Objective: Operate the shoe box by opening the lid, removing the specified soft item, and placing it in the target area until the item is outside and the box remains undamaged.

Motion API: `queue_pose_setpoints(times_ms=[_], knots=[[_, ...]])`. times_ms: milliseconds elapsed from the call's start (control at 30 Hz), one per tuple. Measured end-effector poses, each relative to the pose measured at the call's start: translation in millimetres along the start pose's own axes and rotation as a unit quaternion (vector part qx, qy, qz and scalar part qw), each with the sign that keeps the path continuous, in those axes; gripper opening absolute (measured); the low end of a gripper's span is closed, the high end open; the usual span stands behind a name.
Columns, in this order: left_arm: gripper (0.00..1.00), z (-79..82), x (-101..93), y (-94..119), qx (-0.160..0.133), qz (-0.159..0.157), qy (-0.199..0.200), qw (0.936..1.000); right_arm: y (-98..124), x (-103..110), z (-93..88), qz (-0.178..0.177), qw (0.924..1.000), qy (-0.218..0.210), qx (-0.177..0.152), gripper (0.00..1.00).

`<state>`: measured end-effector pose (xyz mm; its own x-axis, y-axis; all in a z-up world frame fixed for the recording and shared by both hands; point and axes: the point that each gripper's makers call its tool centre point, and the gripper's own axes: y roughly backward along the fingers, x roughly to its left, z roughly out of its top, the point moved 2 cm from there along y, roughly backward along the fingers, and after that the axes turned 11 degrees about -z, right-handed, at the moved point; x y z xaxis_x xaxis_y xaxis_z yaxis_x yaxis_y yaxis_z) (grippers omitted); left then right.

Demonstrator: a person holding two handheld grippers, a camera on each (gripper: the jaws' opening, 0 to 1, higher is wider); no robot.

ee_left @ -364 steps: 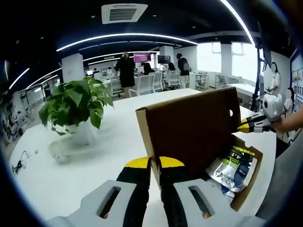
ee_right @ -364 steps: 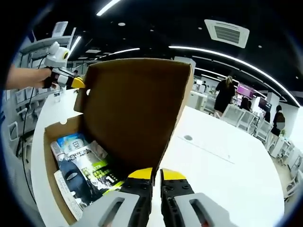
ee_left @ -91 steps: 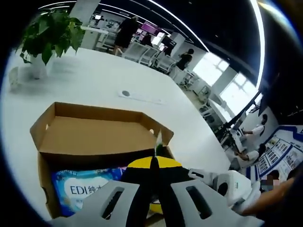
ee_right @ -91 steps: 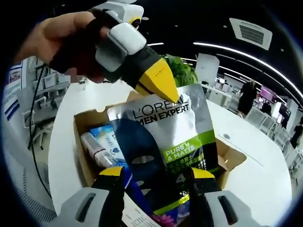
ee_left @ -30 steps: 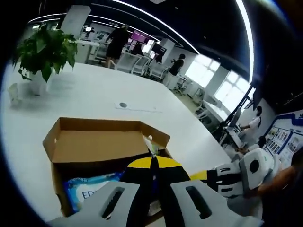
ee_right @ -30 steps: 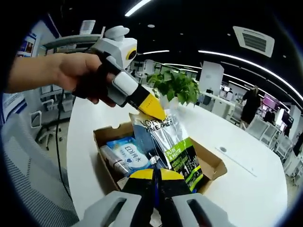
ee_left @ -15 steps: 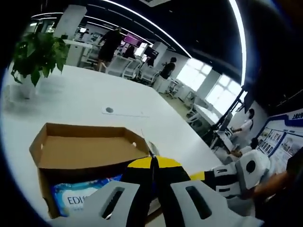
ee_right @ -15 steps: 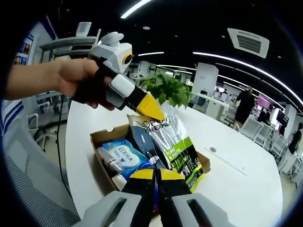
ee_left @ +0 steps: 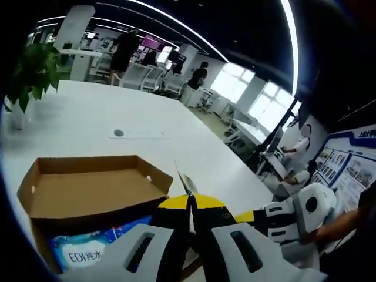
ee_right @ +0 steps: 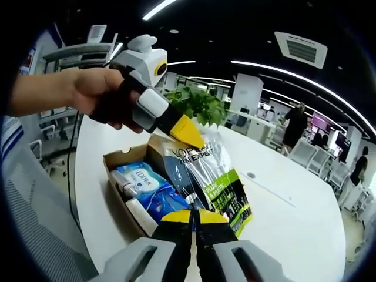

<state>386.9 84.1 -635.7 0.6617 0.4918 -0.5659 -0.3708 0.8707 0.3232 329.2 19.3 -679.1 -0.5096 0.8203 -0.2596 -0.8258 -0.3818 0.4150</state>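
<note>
The shoe box [ee_right: 120, 176] sits open on the white table [ee_right: 294, 229], its lid [ee_left: 88, 188] folded back flat behind it. The left gripper [ee_right: 197, 143], held in a hand [ee_right: 97, 94], pinches the top corner of a silver, dark and green pouch [ee_right: 208, 182] and holds it up above the box, so the pouch hangs over the box's far edge. In the left gripper view the left gripper's jaws are pressed together on a thin sliver of the pouch's edge [ee_left: 187, 185]. The right gripper [ee_right: 194, 217] has its jaws pressed together at the pouch's lower edge; I cannot tell whether it grips the pouch. Inside the box lies a blue packet [ee_right: 150, 188] beside a white tube [ee_right: 120, 181]. A potted plant [ee_right: 200, 106] stands on the table behind the box.
</note>
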Motion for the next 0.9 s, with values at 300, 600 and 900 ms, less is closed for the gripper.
queue_pose_setpoints(times_ms=[300, 600, 900], knots=[[0.00, -11.7, -1.8, -21.1, 0.025, -0.005, -0.001, 0.9997, 2.7, -12.9, -21.3, -0.008, 0.9998, -0.004, 0.020, 0.00], [0.00, -18.7, -6.8, -41.3, 0.054, -0.010, -0.015, 0.9984, 3.0, -23.7, -39.2, -0.014, 0.9992, -0.017, 0.035, 0.00], [0.00, -31.3, -6.4, -56.8, 0.083, -0.008, -0.025, 0.9962, 0.7, -30.7, -60.5, -0.017, 0.9982, -0.021, 0.054, 0.00]])
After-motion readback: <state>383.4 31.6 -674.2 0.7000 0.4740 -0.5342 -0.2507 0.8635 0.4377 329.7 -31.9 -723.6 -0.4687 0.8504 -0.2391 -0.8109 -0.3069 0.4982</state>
